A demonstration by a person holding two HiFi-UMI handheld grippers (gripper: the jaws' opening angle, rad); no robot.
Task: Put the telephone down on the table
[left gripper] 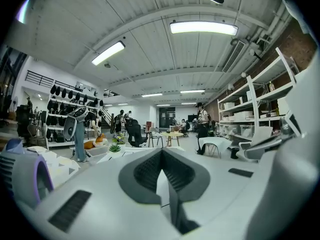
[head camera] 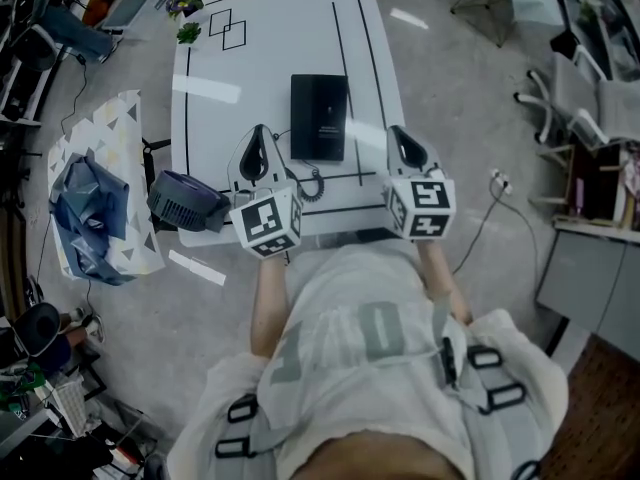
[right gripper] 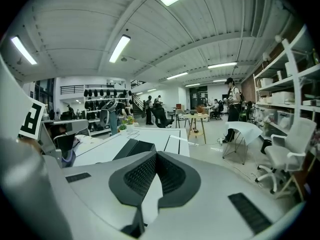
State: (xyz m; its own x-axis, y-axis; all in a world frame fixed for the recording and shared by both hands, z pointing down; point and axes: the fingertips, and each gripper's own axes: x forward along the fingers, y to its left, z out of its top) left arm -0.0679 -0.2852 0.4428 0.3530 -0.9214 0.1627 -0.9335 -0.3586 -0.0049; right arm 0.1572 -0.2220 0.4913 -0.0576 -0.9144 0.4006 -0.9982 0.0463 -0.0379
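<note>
The black telephone (head camera: 320, 116) lies flat in the middle of the white table (head camera: 270, 58), and its coiled cord (head camera: 312, 183) trails off its near edge. My left gripper (head camera: 260, 133) hovers over the table's near part, left of the phone and beside the cord, jaws shut and empty. To the right of the phone, over the near right edge, my right gripper (head camera: 397, 131) is shut with nothing in it. In the right gripper view the phone (right gripper: 134, 151) shows ahead and left of the shut jaws (right gripper: 155, 155). The left gripper view shows shut jaws (left gripper: 162, 151) over bare table.
A purple-grey fan (head camera: 185, 200) stands at the table's near left edge, also in the left gripper view (left gripper: 22, 176). Two small potted plants (head camera: 186, 13) sit at the far left corner. A blue bag (head camera: 90, 203) rests left of the table. Office chairs (head camera: 575, 88) stand at the right.
</note>
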